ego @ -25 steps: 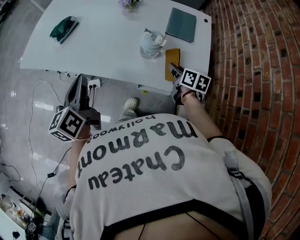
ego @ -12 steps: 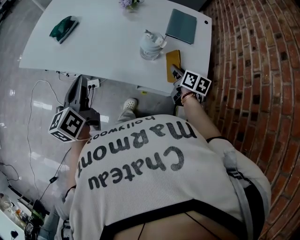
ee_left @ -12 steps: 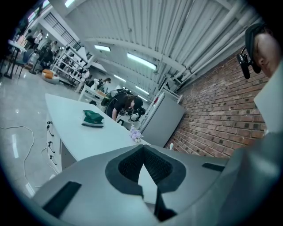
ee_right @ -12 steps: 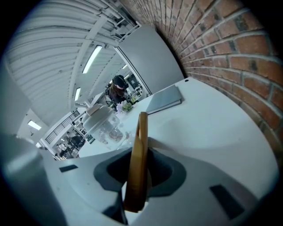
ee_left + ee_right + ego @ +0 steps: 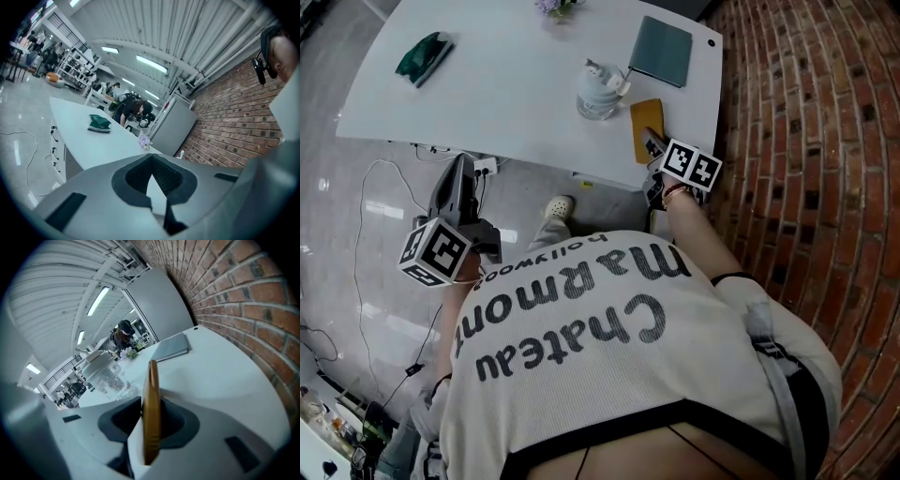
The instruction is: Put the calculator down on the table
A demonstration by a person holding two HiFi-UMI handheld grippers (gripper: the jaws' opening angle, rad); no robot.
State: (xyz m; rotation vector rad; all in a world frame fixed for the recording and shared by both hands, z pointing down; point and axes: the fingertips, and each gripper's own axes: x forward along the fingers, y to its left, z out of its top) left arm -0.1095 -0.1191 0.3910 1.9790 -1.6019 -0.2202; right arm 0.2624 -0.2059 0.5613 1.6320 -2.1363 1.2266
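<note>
Right hand-held gripper (image 5: 650,142) jaws just opening, loose round calculator (image 5: 644,125) at table (image 5: 516,84) edge; left hand-held gripper (image 5: 461,167) closed, empty.

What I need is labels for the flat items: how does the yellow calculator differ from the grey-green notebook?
The calculator is yellow and narrow; the notebook is grey-green and broader. The calculator is at the table's near edge, the notebook farther back by the corner. The calculator sits between the right tool's jaws, which have just been opening; nothing touches the notebook. Both are flat rectangles.

Head view looks steeply down, gripper views low, close, sharing table (image 5: 506,94)
</note>
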